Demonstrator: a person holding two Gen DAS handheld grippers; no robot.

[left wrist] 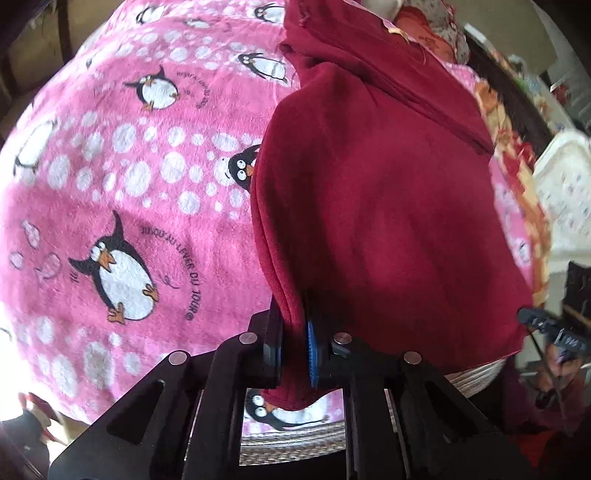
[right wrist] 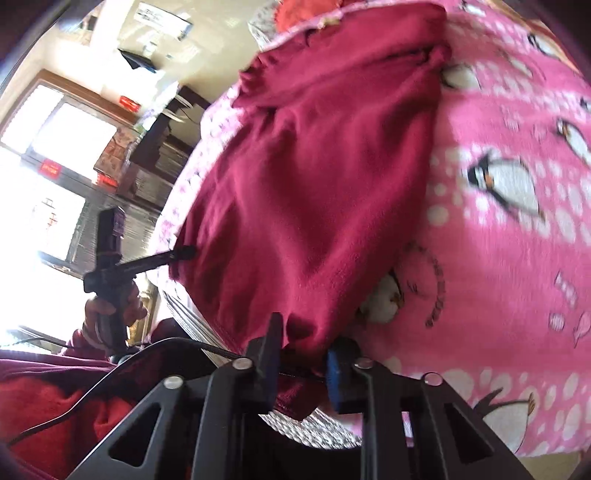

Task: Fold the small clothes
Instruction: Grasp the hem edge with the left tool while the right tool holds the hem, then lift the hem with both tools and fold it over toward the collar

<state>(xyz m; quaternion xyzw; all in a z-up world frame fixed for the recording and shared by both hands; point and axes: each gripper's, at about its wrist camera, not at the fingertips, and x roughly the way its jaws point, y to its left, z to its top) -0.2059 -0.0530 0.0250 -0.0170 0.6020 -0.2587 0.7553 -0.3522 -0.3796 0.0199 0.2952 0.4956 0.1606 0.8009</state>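
A dark red fleece garment (left wrist: 369, 203) lies spread on a pink penguin-print blanket (left wrist: 110, 166). My left gripper (left wrist: 293, 354) is shut on the garment's near left corner, with a fold of cloth pinched between the black jaw and the blue pad. In the right wrist view the same garment (right wrist: 314, 184) runs away from me, and my right gripper (right wrist: 301, 373) is shut on its other near corner, the cloth bunched between the pads. The left gripper (right wrist: 184, 253) also shows there, at the garment's left corner, held by a person's hand (right wrist: 110, 306).
The blanket (right wrist: 517, 258) spreads wide to the right of the garment. A white laundry basket (left wrist: 565, 199) stands past the bed's right edge. More red and patterned cloth (left wrist: 428, 33) lies beyond the garment's far end. Windows (right wrist: 55, 129) and furniture stand on the left.
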